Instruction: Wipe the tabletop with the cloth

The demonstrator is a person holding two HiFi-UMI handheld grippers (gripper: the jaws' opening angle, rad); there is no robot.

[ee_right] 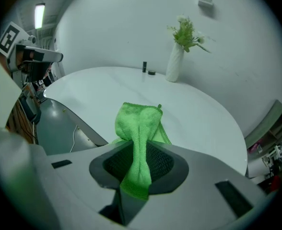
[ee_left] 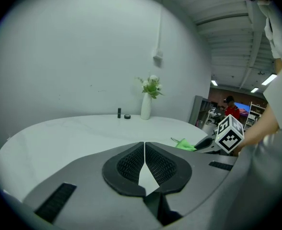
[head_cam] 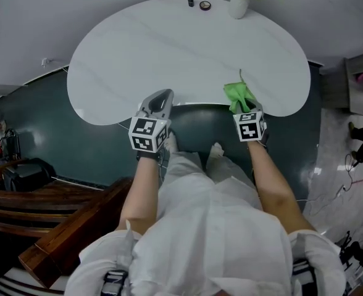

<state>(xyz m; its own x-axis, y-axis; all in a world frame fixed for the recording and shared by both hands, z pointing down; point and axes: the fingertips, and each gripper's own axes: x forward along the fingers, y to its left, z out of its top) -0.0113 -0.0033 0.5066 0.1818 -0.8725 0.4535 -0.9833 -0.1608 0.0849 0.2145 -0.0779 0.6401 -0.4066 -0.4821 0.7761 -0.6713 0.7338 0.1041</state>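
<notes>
1. Grasps the cloth [ee_right: 138, 123], bright green, in the right gripper [ee_right: 140, 153]; jaws clenched on a bunched fold, with a loose end standing out past the tips.
2. Holds it at the near right edge of the white tabletop [head_cam: 169, 48]; hard to say whether it touches the surface or hangs just above.
3. Carries nothing in the left gripper [ee_left: 144, 159]; jaws pressed pad to pad, by the near edge, left of the cloth and well apart from it.
4. Looks soft, light and limp; likely to fold and bunch under a push rather than slide flat; no risk of breakage.
5. Best taken by a gathered fold near the middle, as here, leaving enough free to lie flat; a corner hold would probably let it trail.
6. Shows a white vase [head_cam: 238, 5], a small dark stick [head_cam: 191, 0] and a small round thing [head_cam: 205, 5] at the far edge; worth stopping strokes short of them.
</notes>
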